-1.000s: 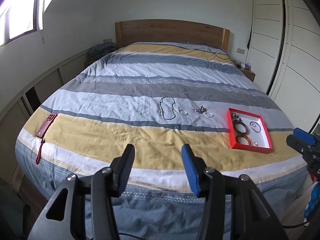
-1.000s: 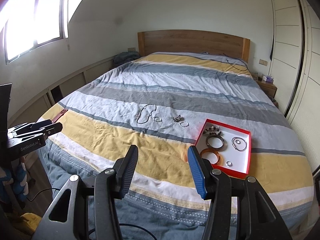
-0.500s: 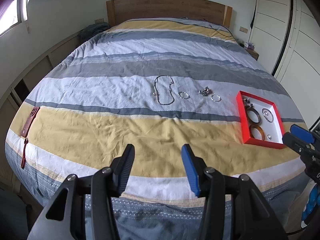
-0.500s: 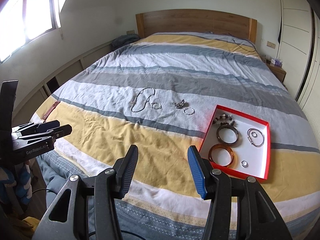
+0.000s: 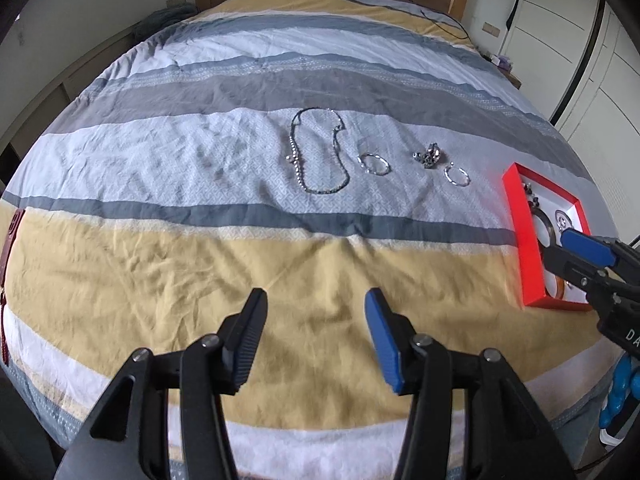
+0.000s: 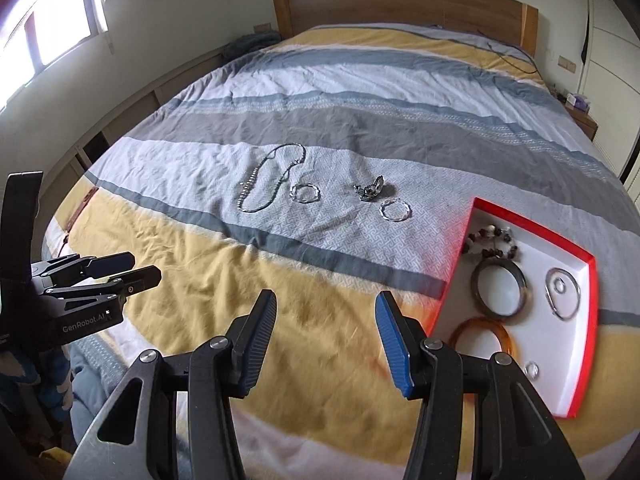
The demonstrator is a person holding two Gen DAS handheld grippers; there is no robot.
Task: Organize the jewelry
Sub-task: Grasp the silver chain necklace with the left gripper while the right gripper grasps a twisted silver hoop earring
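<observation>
A silver chain necklace (image 5: 318,152) (image 6: 272,178), a ring-like silver bracelet (image 5: 374,164) (image 6: 305,193), a dark metal cluster (image 5: 430,156) (image 6: 371,190) and another silver bracelet (image 5: 456,176) (image 6: 395,211) lie in a row on the striped bedspread. A red-rimmed white tray (image 5: 528,240) (image 6: 576,360) at the right holds a bead bracelet (image 6: 492,242), a dark bangle (image 6: 500,290), an amber bangle (image 6: 480,336) and silver rings. My left gripper (image 5: 316,312) is open and empty over the yellow stripe. My right gripper (image 6: 326,316) is open and empty, just left of the tray.
A red phone case with a strap (image 5: 8,248) lies at the bed's left edge. The wooden headboard (image 6: 400,8) is at the far end. White wardrobe doors (image 5: 592,40) stand to the right, low cabinets along the left wall.
Both grippers have moved forward and lower over the bed. The jewelry and tray now look larger and nearer. Both stay open.
</observation>
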